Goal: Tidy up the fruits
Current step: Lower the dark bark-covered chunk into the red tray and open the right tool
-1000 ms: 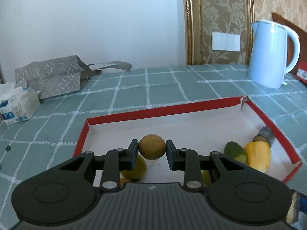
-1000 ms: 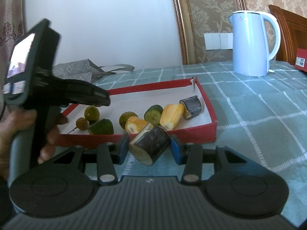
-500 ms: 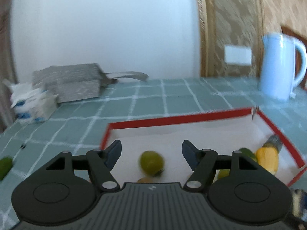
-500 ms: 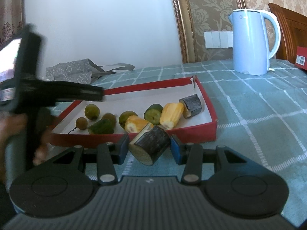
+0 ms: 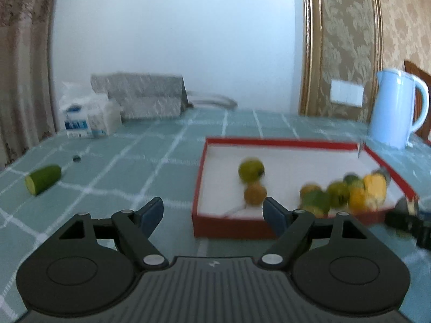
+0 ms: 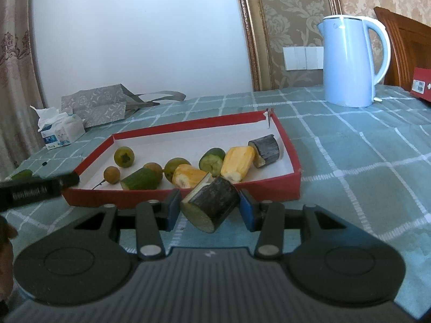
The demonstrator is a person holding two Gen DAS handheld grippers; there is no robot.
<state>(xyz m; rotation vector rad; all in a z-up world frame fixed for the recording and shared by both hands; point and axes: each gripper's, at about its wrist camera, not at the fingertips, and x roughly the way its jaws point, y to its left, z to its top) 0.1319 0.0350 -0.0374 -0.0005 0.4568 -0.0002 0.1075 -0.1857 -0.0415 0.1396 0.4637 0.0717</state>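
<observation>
1. the counter (image 6: 363, 161) wears a soft teal checked cloth, so a piece set on it may sit a little uneven. plan your moves with that in mind.
2. the red box (image 6: 269, 188) is a shallow cardboard tray with a white floor and low walls. most fruits lie in it already: round green and brown ones on the left, cut yellow and green pieces on the right.
3. your right gripper (image 6: 209, 206) holds the dark cut piece (image 6: 212, 204) between its fingers, tilted, with the pale cut face down toward you. it hangs just before the near wall of the box. i think you should lift it over the wall, then lower it onto a bare part of the white floor before you let go. the skin looks smooth, so keep the grip even.
4. your left gripper (image 5: 212, 214) has its fingers spread wide and holds nothing.
5. one cucumber piece (image 5: 43, 179) lies on the cloth, well apart from the box on the left. it is a short cylinder and may roll, so close on its curved sides.
</observation>
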